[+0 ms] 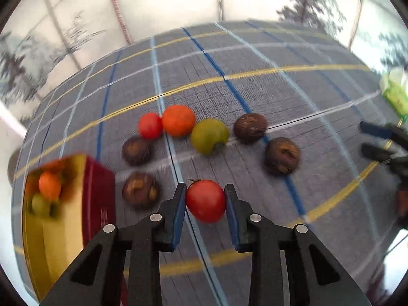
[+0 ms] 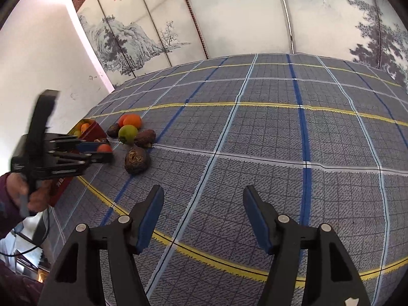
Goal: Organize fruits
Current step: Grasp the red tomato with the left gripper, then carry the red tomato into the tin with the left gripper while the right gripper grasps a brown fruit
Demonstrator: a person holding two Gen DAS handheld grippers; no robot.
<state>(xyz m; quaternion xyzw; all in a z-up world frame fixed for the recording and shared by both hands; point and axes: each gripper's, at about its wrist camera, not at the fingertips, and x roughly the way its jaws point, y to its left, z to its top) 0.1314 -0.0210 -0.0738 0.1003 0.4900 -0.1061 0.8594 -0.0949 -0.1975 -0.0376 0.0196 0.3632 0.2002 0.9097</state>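
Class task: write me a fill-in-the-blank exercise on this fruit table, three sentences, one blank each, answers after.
1. The left claw is shut on a round ____ tomato.
2. The right claw, with nothing between its pads, is ____.
3. The red box with gold lining already holds ____.

Missing words: red; open; fruit

Soft even daylight, heavy fisheye bending, motion blur in left view.
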